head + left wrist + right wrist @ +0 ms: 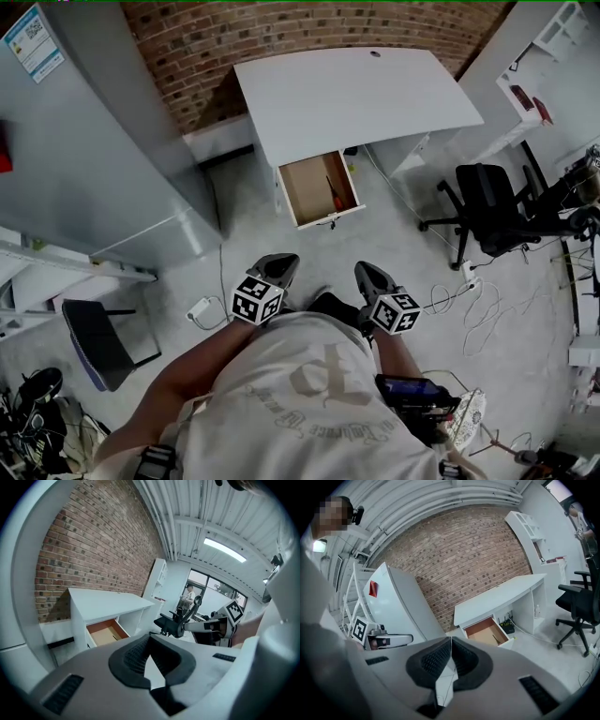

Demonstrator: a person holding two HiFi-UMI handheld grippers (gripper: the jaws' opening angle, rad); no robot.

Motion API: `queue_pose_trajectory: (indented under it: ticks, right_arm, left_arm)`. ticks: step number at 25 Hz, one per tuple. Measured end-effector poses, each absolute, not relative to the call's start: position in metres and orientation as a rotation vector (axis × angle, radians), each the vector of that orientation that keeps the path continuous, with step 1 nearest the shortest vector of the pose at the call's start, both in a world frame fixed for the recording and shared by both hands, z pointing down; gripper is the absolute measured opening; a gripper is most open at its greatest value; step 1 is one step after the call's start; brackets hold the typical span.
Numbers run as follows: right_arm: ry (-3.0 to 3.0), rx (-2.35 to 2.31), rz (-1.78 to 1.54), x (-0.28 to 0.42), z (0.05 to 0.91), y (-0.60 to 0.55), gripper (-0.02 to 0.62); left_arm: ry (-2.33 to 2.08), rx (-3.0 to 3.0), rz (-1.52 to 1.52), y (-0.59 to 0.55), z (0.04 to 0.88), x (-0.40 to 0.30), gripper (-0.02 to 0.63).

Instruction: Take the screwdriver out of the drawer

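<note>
Closest in, the grey left claw (150, 638) with black ribbed pads has its two jaws pressed together at the tips with nothing between them, and the matching grey right claw (451, 641) is likewise closed tight and empty. From the head view both claws are held side by side just ahead of the person's white printed T-shirt (309, 403). Each claw carries its black-and-white marker cube and points toward the bench, well short of it. Beyond them lies pale speckled floor (253, 225), then the white bench (356, 94) with a curved top, set against a red-brown brick wall (216, 37). Under the bench's left end a white-fronted drawer (305, 187) with a brown wooden inside is pulled open toward the person. Inside it lies the thin screwdriver (335, 195) with a red handle, near the drawer's right wall and roughly parallel to it, well apart from both claws. A black wheeled office chair (487, 211) stands to the right of the bench, a tall grey metal cabinet (94, 141) to the left, and loose white cables (478, 300) trail across the floor near the chair.
</note>
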State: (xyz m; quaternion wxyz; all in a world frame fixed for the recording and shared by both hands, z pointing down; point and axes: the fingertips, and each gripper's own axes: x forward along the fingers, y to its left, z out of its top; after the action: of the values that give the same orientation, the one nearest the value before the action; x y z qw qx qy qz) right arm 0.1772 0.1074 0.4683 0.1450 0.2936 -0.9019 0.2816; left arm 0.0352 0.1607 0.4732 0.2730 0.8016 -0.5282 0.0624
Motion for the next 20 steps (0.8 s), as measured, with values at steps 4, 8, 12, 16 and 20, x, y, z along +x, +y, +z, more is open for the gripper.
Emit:
queue_pose_trajectory:
  ticks: [4,8,12,16,20]
  right_arm:
    - [-2.594,0.782,0.803,0.159,0.472,0.108,0.023]
    - [-2.584,0.755,0.810,0.150,0.479,0.104,0.024]
    - [-2.585,0.739,0.814,0.141,0.482,0.092,0.024]
    - [-2.579,0.738,0.821,0.133,0.484,0.077,0.025]
    - [-2.566,0.754,0.837,0.134,0.485,0.058,0.023]
  left_arm:
    - [-1.452,2.122,0.152,0.161,0.477,0.021,0.019]
    - [-1.470,2.104,0.146,0.159,0.481,0.012,0.019]
    - [-1.489,2.084,0.145,0.152,0.483,0.002,0.018]
    - [-1.474,2.083,0.157,0.136,0.485,0.000,0.019]
    - [-1.452,2.096,0.166,0.114,0.485,0.002,0.018]
